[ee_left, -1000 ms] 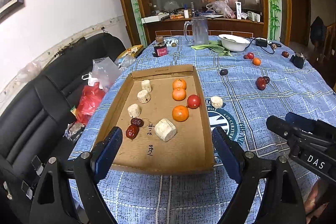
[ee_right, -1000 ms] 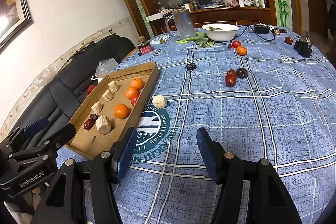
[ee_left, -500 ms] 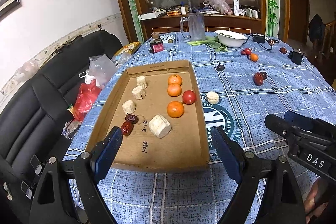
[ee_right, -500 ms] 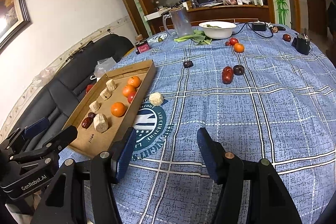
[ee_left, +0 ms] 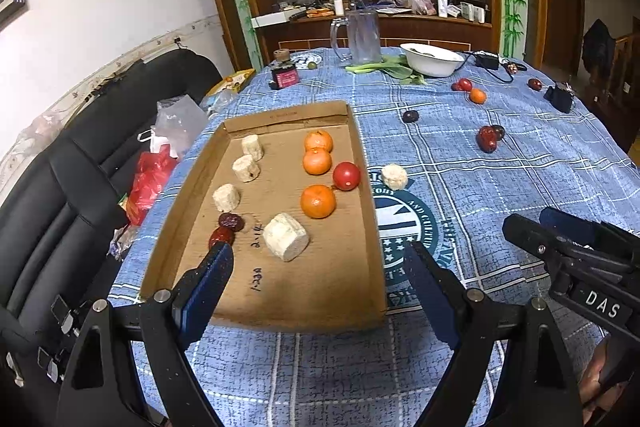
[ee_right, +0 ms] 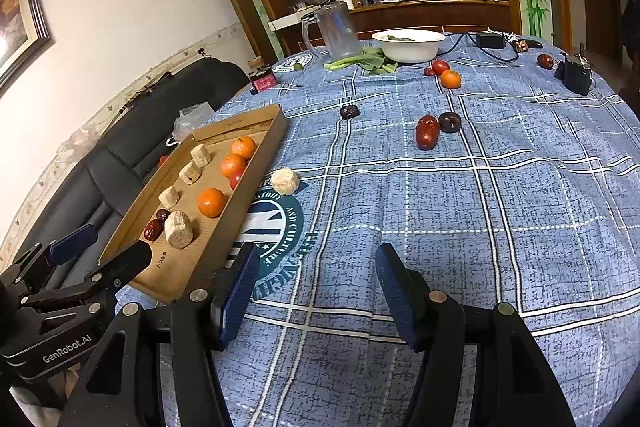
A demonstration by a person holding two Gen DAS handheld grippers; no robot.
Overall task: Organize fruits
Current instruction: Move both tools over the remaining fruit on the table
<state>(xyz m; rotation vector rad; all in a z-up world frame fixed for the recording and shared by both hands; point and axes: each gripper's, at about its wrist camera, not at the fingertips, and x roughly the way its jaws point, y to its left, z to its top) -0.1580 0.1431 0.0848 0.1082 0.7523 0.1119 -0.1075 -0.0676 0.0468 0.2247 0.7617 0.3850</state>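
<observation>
Hovering over the near edge of the cardboard tray (ee_left: 360, 187), the left gripper (ee_left: 318, 277) has its fingers (ee_left: 208, 275) spread wide with nothing between them. Just beyond the left finger lie two dark red dates (ee_left: 226, 229), and ahead between the fingers sits a pale cut chunk (ee_left: 286, 237). Farther in, three oranges (ee_left: 318, 201) and a red tomato (ee_left: 346, 176) line the tray's right side, and three more pale chunks (ee_left: 246, 167) its left.

The right gripper (ee_right: 314, 287) holds its fingers (ee_right: 240, 287) partly apart and empty above the blue checked cloth on the counter (ee_right: 520, 227), the tray off beyond its left finger. Ahead, a loose pale chunk (ee_right: 285, 181) rests just beside the tray wall. Well beyond lie a red date (ee_right: 427, 132) touching a dark plum (ee_right: 450, 122), then an orange (ee_right: 451, 79), and a white bowl (ee_right: 408, 45).
</observation>
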